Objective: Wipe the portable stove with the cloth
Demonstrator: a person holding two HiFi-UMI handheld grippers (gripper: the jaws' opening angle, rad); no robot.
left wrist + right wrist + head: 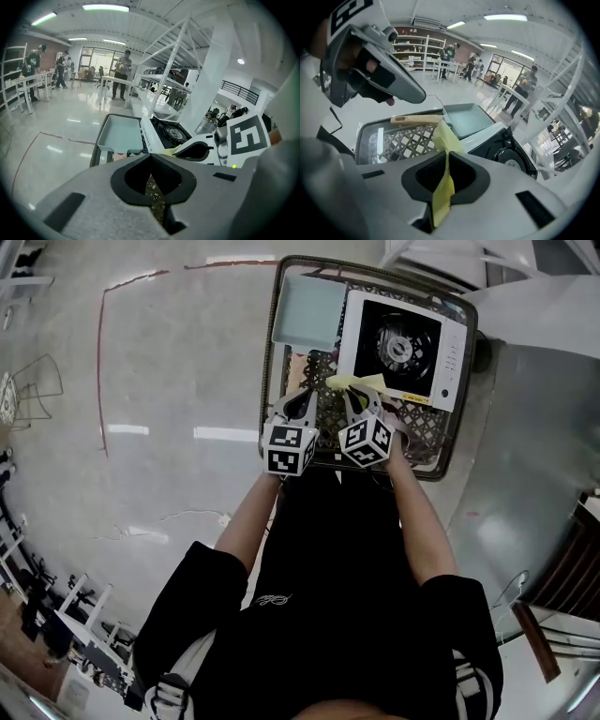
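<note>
Nearest: the person's two forearms, reaching forward over the near rim of a dark lattice basket (265, 381).

Left gripper (304, 396): jaws together, nothing between them. Its own view shows only basket lattice through the slit. It sits at the basket's near-middle, beside the right gripper and apart from it.

Right gripper (360, 393): jaws pinched on a thin yellow cloth (442, 187). The cloth runs up through the slit, and a loose crumpled end stands out beyond the tips. The gripper tilts steeply down.

Just beyond the right gripper's tips: the portable stove (398, 348), a white casing with a black top plate and a round burner in the middle. It lies in the far right part of the basket, skewed a little to the rim (a control strip runs along its right side). Its near edge faces the cloth. In the head view the cloth's free end reaches that edge; whether it touches yet I cannot tell, as the view is small there.

Far left of the stove, touching or nearly so: a pale blue-green rectangular tray (307, 307).

Judgement: the stove lies ahead and slightly right of the cloth-bearing gripper, which is the nearer of the two. The coming stroke should run forward from the near edge across the black plate, skirting the burner. The wipe looks not yet begun.
</note>
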